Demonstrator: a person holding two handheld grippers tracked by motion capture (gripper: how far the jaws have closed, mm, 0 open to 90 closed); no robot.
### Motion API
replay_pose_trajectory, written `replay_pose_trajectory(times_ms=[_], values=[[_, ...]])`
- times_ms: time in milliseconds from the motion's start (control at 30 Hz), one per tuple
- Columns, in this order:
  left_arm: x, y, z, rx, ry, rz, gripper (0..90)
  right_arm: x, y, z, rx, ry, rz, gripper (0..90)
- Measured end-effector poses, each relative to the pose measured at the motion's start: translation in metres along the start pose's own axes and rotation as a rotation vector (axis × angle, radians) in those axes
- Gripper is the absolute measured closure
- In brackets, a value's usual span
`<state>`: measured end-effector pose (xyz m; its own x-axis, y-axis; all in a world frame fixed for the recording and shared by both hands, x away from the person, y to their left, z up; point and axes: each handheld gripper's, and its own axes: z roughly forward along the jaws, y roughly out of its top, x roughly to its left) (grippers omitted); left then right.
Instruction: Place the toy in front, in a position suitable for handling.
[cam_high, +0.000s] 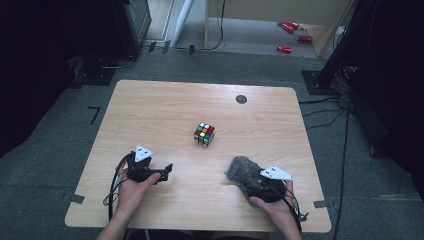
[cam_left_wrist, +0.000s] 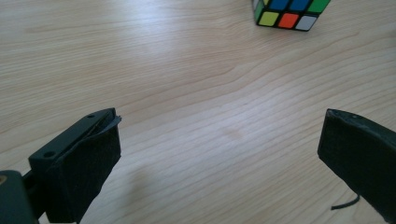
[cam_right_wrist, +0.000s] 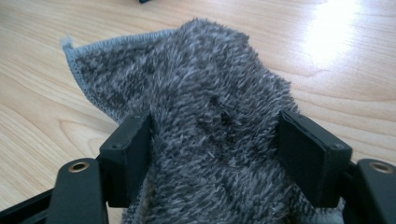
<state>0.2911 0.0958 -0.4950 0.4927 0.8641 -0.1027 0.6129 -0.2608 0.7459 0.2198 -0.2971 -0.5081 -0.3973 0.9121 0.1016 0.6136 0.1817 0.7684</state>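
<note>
A scrambled colour cube stands near the middle of the wooden table. In the left gripper view the cube sits at the top edge, well ahead of the jaws. My left gripper rests low over the table at the front left, open, with bare wood between its pads. At the front right lies a bunched grey fluffy cloth. My right gripper is shut on it, and the pile fills the gap between both pads.
A small black round spot marks the table's far side. Beyond the table, red objects lie on the floor by a wooden frame. Cables run down the floor on the right. Dark equipment stands at the back left.
</note>
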Motion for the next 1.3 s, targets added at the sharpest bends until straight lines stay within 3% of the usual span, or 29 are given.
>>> replay_pose_trajectory(times_ms=[167,300,500,700,867,1000,1300], values=[[-0.012,0.009,0.012,0.005,-0.018,0.018,0.0,-0.002,-0.002,0.005,0.013,0.001,-0.019,33.1],[-0.022,0.018,0.022,-0.003,-0.030,0.025,0.0,-0.001,-0.007,0.008,0.007,-0.018,-0.071,36.2],[-0.034,0.027,0.039,0.003,-0.041,0.040,0.0,-0.003,-0.010,0.008,-0.011,-0.019,-0.078,44.0],[-0.041,0.035,0.055,0.006,-0.067,0.025,0.3,-0.004,-0.011,0.007,-0.021,-0.036,-0.077,53.2],[-0.047,0.041,0.068,0.025,-0.098,-0.001,0.3,-0.004,-0.011,0.008,-0.027,-0.041,-0.072,54.6],[-0.055,0.046,0.079,0.028,-0.107,0.005,0.3,-0.004,-0.011,0.007,-0.027,-0.039,-0.071,54.5],[-0.068,0.060,0.100,0.016,-0.086,0.019,3.9,-0.005,-0.011,0.007,-0.027,-0.037,-0.068,54.1]])
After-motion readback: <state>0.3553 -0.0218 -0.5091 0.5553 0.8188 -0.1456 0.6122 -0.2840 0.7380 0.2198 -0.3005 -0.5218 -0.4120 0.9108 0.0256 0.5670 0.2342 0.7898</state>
